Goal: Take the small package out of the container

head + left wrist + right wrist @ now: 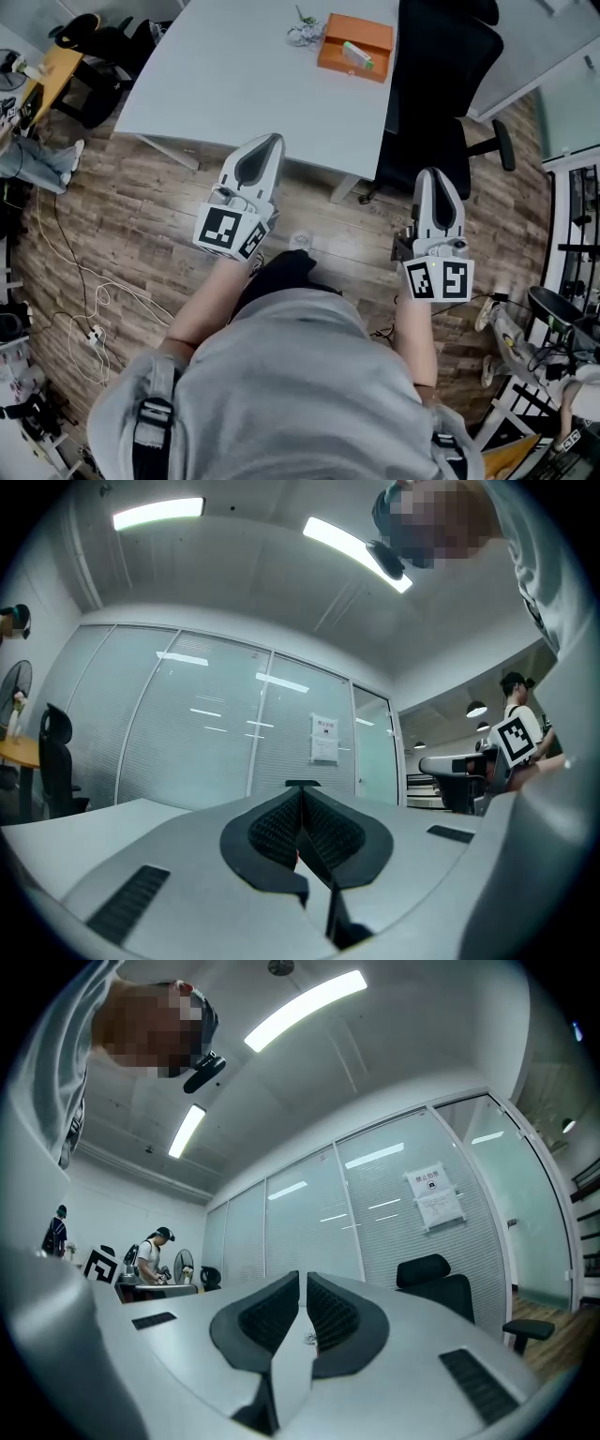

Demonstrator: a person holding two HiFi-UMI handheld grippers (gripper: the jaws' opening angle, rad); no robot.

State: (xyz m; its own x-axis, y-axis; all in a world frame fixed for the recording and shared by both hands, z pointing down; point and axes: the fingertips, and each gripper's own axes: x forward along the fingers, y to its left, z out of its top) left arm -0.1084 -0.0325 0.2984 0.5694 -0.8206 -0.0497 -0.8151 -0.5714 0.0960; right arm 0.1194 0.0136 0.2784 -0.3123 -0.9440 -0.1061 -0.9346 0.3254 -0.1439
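Nearest the lens is the person's grey shirt (281,375), with both arms held out short of the white table (244,80). On the near side of the table, over the wooden floor (141,225), the left gripper (270,142) has its jaws pressed together with nothing between them. Further right, also short of the table, the right gripper (433,174) likewise has its jaws together and empty. At the far end of the table lies a crumpled wrapper (304,35), and just right of it the orange container (367,32). The small package (357,54), green and white, lies inside it, untouched. A black chair (441,75) stands at the table's right edge. Judged from this, the task has not begun: reaching, opening a gripper, grasping and lifting out all remain.
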